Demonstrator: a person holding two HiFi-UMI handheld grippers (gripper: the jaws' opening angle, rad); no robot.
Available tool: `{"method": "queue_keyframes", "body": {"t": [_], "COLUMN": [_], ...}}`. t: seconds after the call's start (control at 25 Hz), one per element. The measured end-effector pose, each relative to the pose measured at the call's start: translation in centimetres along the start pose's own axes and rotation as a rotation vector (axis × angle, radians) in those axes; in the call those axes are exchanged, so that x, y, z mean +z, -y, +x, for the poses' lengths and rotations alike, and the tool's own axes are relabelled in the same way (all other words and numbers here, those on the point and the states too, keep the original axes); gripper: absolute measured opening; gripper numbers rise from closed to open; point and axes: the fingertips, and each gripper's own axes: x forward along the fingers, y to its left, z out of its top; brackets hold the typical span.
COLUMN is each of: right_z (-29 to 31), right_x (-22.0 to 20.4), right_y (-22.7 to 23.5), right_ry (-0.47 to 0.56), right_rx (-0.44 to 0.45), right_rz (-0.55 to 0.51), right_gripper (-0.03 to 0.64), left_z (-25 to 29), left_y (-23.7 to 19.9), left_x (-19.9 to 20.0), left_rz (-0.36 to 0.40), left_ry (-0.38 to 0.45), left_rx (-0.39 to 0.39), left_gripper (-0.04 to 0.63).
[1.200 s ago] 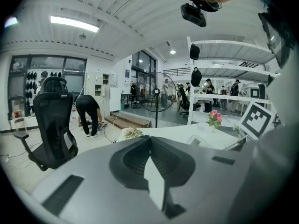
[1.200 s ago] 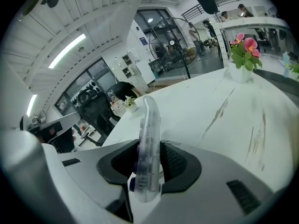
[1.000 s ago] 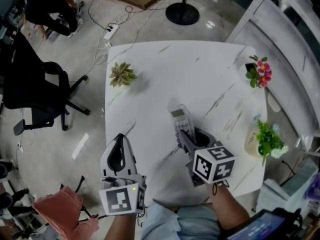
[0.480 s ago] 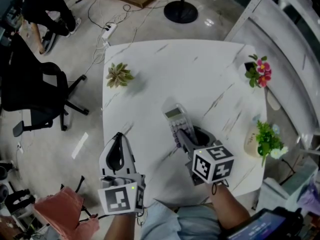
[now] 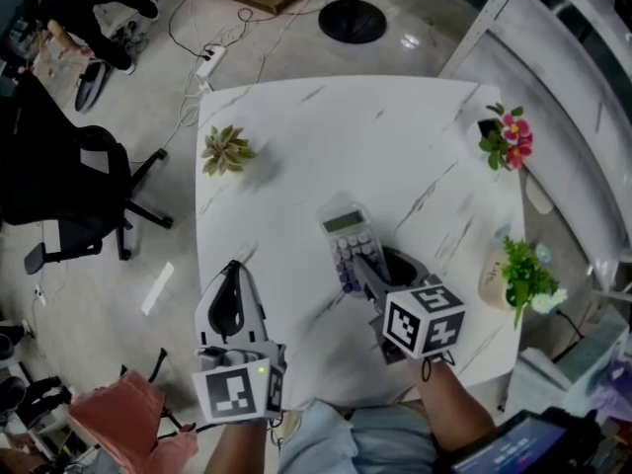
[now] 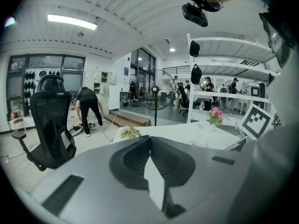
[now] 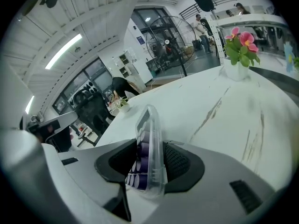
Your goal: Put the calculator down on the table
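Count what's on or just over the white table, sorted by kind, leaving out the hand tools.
Calculator: 1
Plants in pots: 3, namely spiky one, pink flowers, leafy green
Total: 4

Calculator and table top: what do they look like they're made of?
Calculator: looks like clear, glossy plastic casing, since the purple keys show through its edge; keys probably plastic or rubber. Table: white, smooth top with grey veins, marble or a marble-look surface; the pictures can't settle which.
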Motion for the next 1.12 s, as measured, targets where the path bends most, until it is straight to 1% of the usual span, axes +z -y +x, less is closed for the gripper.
{"method": "queue_keyframes", "body": {"t": [0.28, 0.4, 0.52, 0.64, 0.76, 0.88, 1.0, 1.12], "right_z": [0.1, 0.5, 0.7, 0.0, -1.8, -4.2, -7.5, -11.4], "right_x": [-0.9, -1.5, -1.5, -0.7, 1.2, 4.1, 7.8, 11.4], "right_y": [1.6, 2.1, 2.1, 2.2, 1.3, -1.4, -4.8, -7.9], "right_ry": [-0.023, -0.038, -0.029, -0.001, 0.047, 0.117, 0.215, 0.33], "right_rx": [-0.018, 0.0, 0.023, 0.019, 0.018, 0.045, 0.063, 0.064], "right_rz": [0.02, 0.041, 0.04, 0.016, -0.038, -0.118, -0.245, -0.368], "right_gripper": [0.201, 0.202, 0.206, 0.21, 0.209, 0.206, 0.195, 0.153], "left_z": [0.4, 0.5, 0.6, 0.3, -0.5, -1.7, -3.5, -5.3], "left_y": [1.1, 1.5, 1.9, 2.4, 3.1, 4.0, 4.8, 5.3], "left_x": [0.1, 0.0, 0.5, 1.0, 2.1, 4.1, 7.2, 11.5], "left_rz": [0.011, 0.009, -0.014, -0.014, -0.046, -0.085, -0.087, -0.068], "left_ry": [-0.003, -0.01, -0.014, -0.003, 0.024, 0.067, 0.137, 0.221], "left_rx": [-0.021, -0.028, -0.02, -0.027, -0.035, -0.047, -0.064, -0.066], "left_gripper": [0.008, 0.008, 0.008, 0.008, 0.008, 0.008, 0.008, 0.008]}}
